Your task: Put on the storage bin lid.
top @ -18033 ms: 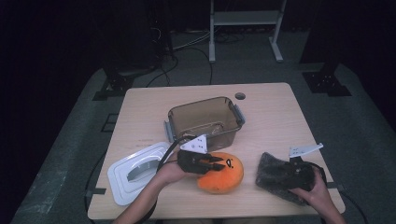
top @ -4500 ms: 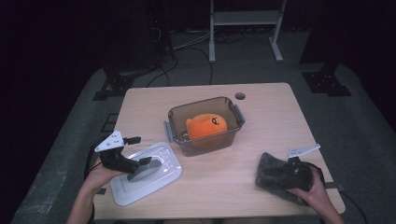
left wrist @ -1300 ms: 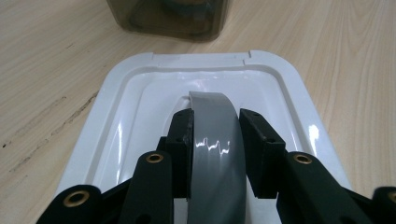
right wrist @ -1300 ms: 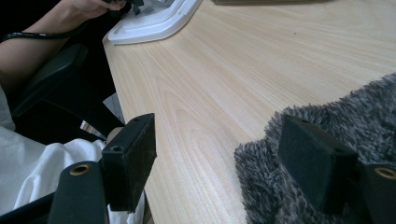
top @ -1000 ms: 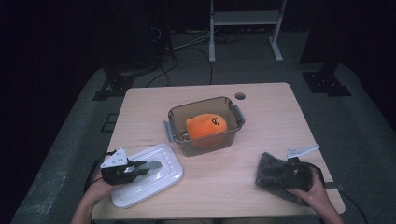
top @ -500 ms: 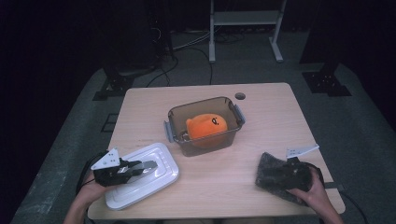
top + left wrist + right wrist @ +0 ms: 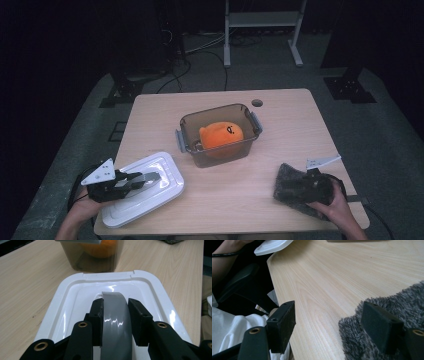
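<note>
A white lid (image 7: 145, 187) with a grey arched handle (image 7: 115, 322) lies at the table's front left. My left gripper (image 7: 142, 180) is shut on that handle, its pads (image 7: 98, 315) pressing both sides, and the lid hangs tilted over the table. A clear brown container (image 7: 220, 134) stands mid-table with an orange plush toy (image 7: 221, 135) inside. At the front right, my right gripper (image 7: 292, 186) stands open, one of its fingers (image 7: 382, 326) resting on a grey furry cloth (image 7: 300, 192).
The table's front edge (image 7: 279, 285) runs close to my right gripper, with a white sleeve below it. A round cable hole (image 7: 257, 103) sits at the table's back. Bare wood (image 7: 235, 190) lies between lid and cloth.
My left gripper has lifted the lid by its handle and carried it a little toward the container; the lid now tilts off the table. The right gripper has stayed put.
</note>
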### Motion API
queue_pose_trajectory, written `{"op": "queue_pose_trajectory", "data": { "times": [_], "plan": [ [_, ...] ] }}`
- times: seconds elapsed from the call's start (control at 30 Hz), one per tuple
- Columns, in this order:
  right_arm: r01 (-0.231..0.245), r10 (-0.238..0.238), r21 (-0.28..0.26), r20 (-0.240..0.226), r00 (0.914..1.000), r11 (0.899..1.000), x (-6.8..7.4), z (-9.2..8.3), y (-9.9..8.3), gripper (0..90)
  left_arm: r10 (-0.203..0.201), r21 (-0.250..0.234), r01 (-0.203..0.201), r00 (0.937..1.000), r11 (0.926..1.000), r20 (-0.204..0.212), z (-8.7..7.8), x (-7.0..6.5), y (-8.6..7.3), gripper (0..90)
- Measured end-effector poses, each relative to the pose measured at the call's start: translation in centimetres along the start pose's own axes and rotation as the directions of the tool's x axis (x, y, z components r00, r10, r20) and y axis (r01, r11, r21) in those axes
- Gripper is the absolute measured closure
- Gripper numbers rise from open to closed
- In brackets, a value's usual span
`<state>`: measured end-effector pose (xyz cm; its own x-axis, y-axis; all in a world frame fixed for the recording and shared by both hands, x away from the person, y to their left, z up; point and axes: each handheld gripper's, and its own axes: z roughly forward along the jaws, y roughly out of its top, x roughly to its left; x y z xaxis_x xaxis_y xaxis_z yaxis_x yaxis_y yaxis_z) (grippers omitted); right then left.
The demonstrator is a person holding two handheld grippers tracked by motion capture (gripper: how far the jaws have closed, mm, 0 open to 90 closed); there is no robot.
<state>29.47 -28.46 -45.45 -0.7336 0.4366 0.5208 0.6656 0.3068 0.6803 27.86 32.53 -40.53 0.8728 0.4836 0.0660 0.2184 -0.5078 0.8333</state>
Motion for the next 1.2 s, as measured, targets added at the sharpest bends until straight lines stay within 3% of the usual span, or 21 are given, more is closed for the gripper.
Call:
{"op": "queue_pose_trajectory", "data": {
  "times": [0.43,1.2],
  "plan": [
    [-0.002,0.002,-0.002,0.004,1.0000,1.000,0.0,-0.1,0.0,26.7,-0.003,-0.025,0.003,0.9998,0.9997,-0.020,-1.3,-0.3,0.4,66.3],
    [-0.001,0.001,0.001,0.006,1.0000,1.000,0.0,-0.1,-0.1,26.7,-0.005,-0.067,0.002,0.9990,0.9978,-0.043,-3.6,-0.5,2.4,66.3]
  ]
}}
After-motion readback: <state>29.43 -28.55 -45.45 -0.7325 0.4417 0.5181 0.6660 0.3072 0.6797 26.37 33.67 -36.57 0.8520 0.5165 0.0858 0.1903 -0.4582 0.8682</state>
